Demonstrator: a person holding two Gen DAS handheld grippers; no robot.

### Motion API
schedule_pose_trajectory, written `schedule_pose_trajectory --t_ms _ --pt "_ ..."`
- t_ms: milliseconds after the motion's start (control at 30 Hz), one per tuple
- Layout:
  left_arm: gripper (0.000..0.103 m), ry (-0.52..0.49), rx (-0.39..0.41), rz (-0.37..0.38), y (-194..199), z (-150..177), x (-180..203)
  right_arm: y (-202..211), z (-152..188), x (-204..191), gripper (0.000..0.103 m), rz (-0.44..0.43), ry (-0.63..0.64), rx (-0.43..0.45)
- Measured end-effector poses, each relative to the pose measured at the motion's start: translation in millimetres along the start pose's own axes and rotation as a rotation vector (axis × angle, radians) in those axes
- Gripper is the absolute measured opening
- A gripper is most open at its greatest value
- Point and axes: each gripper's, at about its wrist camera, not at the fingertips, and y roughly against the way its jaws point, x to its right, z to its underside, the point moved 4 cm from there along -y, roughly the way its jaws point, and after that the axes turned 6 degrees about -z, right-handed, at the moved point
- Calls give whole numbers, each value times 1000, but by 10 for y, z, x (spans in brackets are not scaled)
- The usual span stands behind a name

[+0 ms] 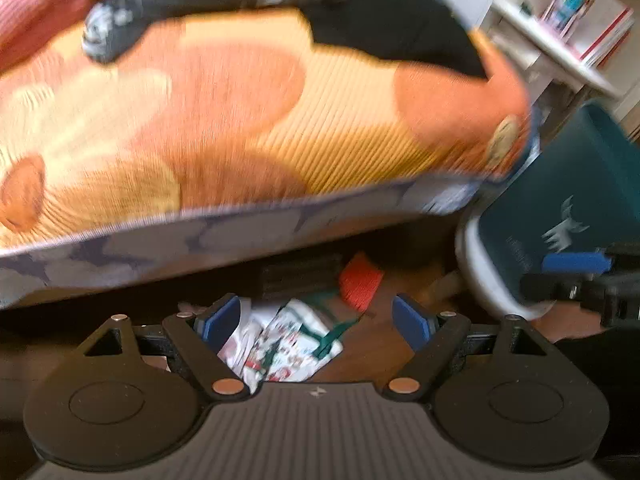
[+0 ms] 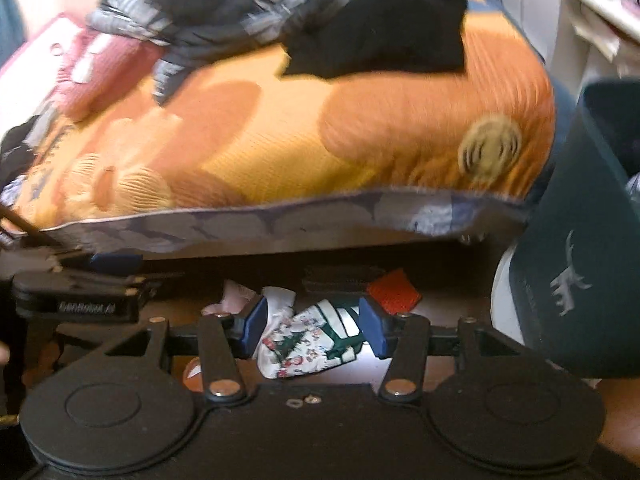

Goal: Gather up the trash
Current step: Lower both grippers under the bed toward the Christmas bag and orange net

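Note:
A crumpled white wrapper with a red and green Christmas print (image 1: 288,344) (image 2: 304,340) lies on the brown floor just under the bed's edge. A red piece (image 1: 360,280) (image 2: 394,294) lies a little beyond it. My left gripper (image 1: 316,320) points down at the wrapper, open, its blue pads wide apart and pressing on nothing. My right gripper (image 2: 314,328) is open too, and the wrapper shows between its pads without touching them. A dark teal bin (image 1: 560,208) (image 2: 580,260) stands to the right. Both views are blurred.
The bed with an orange flowered cover (image 1: 240,112) (image 2: 280,132) overhangs the floor. Dark clothes (image 2: 372,32) and a red cloth (image 1: 36,8) lie on it. A black flat thing (image 2: 344,274) sits under the bed. White shelves (image 1: 560,40) stand at the far right.

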Motion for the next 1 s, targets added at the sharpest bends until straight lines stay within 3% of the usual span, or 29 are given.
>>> schedule_pose_trajectory --t_ms 500,733,1000 --pt "83 -293 -180 7 -1587 211 210 -1617 45 758 50 101 -201 -88" --pt "83 -334 -287 0 -2320 371 145 -2234 61 993 50 152 -208 -152" --pt "83 -370 -327 -1 -2901 494 133 -2801 58 1085 50 208 -194 -183"
